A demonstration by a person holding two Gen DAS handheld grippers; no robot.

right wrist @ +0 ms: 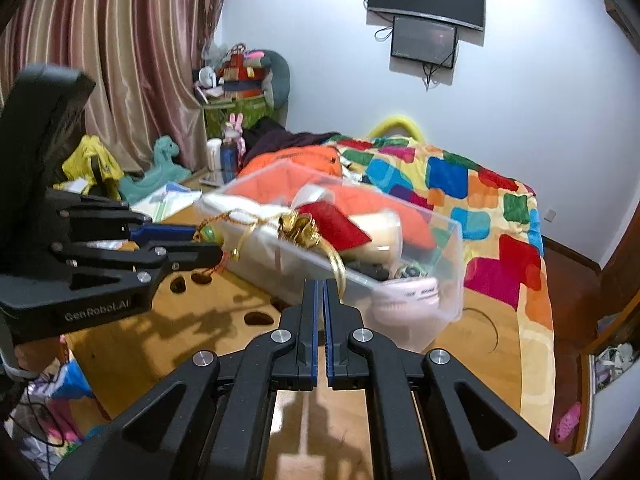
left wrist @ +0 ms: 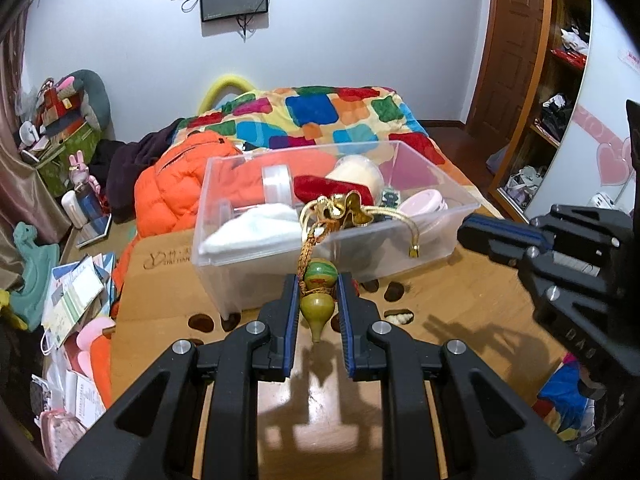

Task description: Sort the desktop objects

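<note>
Left wrist view: the green gourd pendant (left wrist: 317, 294) is pinched between the pads of the left gripper (left wrist: 318, 300) and held clear of the worktop (left wrist: 460, 320), just before the clear bin (left wrist: 224, 256), its gold cord (left wrist: 394, 213) draped over the rim, probably so the whole ornament can be lowered inside. The right gripper (right wrist: 321, 300) is pressed together with nothing visibly held.

A wooden table (left wrist: 460, 300) with dark oval cutouts carries a clear plastic bin (left wrist: 224, 248) at about 12 o'clock in the left wrist view. The bin sits at the table's far edge, just before the bed (left wrist: 340, 116).
</note>
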